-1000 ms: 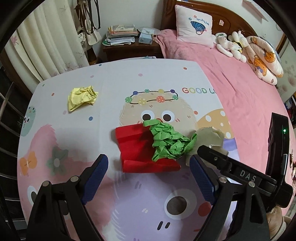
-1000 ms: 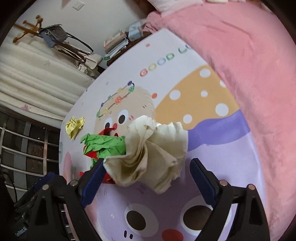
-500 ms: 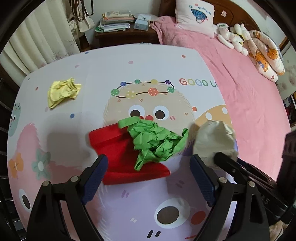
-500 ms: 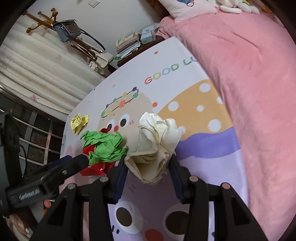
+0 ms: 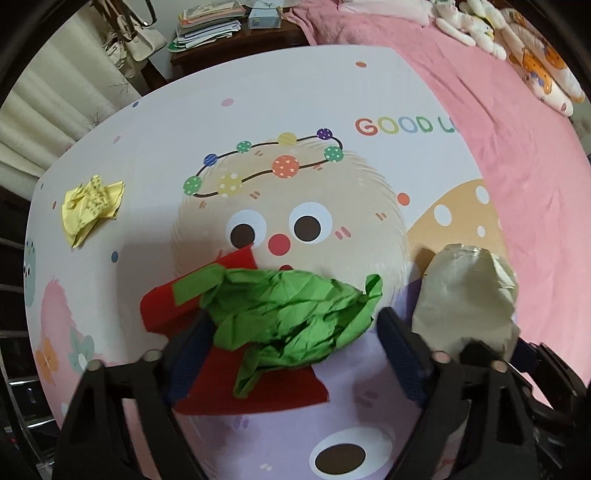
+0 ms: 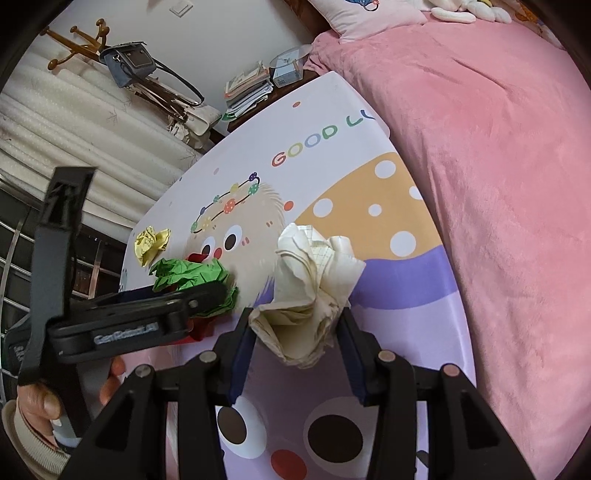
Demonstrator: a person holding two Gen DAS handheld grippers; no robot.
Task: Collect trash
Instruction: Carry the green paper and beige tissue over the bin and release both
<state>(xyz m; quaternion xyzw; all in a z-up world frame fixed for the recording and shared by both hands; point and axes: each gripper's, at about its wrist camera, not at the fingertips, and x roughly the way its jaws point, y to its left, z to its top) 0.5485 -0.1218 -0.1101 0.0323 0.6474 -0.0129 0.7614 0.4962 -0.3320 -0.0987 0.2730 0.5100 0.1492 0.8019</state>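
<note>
A crumpled green paper (image 5: 291,317) lies on a flat red sheet (image 5: 166,306) on the cartoon mat (image 5: 295,110). My left gripper (image 5: 295,321) points down over the green wad, one blue pad on each side; its jaws are closing, and a thin gap still shows at the right pad. My right gripper (image 6: 299,332) is shut on a crumpled beige paper (image 6: 314,280), which also shows at the right of the left wrist view (image 5: 465,295). A crumpled yellow paper (image 5: 92,206) sits alone at the mat's far left.
A bed with a pink blanket (image 5: 517,129) borders the mat on the right. A nightstand with stacked books (image 5: 210,22) and a coat rack with bags (image 6: 129,62) stand behind the mat. A person's hand (image 6: 37,402) holds the left gripper.
My left gripper came down over the green paper and its jaws narrowed around it. The right gripper shut on the beige paper and raised it a little.
</note>
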